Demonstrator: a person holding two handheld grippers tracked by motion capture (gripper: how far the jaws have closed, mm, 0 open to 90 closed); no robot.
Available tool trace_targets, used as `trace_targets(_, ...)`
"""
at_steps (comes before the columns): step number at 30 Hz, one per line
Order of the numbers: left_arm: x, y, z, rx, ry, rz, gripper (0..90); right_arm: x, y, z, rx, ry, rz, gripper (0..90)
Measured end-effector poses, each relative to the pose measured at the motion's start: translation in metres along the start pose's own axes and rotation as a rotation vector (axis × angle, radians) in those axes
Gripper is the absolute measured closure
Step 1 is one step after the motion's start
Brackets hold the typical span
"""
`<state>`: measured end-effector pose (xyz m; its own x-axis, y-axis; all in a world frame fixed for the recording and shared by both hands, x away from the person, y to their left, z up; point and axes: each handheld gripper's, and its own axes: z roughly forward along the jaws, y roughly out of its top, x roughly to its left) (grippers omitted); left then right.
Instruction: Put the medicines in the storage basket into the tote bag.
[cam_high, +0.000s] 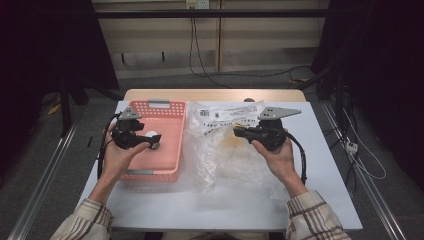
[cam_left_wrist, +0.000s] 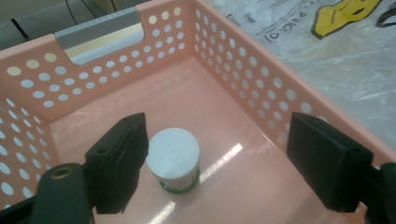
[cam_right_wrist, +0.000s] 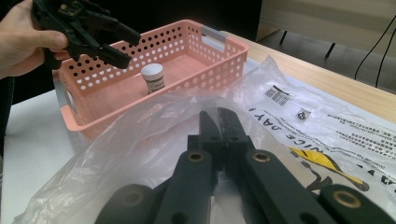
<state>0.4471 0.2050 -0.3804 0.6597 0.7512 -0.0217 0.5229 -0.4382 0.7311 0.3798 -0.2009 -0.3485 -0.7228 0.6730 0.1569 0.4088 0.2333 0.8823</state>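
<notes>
Pale grey tabletop is carrying a pink basket and crinkled plastic bag; left gripper is hovering released over a white-lidded jar, right gripper is pinching the bag, amid a dark room.

Jar: I see a small round container, white flat lid, dark green rim at its base; a printed label shows on its side in the right gripper view.
Pose: I read it as upright, lid closed.
Place: it stands on the floor of the pink perforated basket, nearer one end wall, clear of the side walls.
Plastic bag: clear, crumpled, printed in black and yellow, lying on the table just beside the basket.
</notes>
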Motion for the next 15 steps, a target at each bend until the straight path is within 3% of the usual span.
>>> trace_targets(3, 0.002, 0.001, 0.009, 0.024, 0.005, -0.021, 26.1, 0.0, 0.0, 0.002, 0.004, 0.002, -0.001, 90.0)
trace_targets(5, 0.003, 0.002, 0.012, 0.043, 0.012, -0.009, 29.1, 0.0, 0.0, 0.003, 0.011, 0.002, -0.004, 90.0)
trace_targets(9, 0.008, 0.0, 0.02, 0.082, 0.034, -0.024, 30.0, 0.001, 0.002, 0.005, 0.008, 0.011, -0.008, 90.0)
trace_targets(15, 0.012, -0.002, 0.028, 0.109, 0.034, -0.062, 33.3, 0.002, 0.001, 0.005, 0.012, 0.02, -0.005, 90.0)
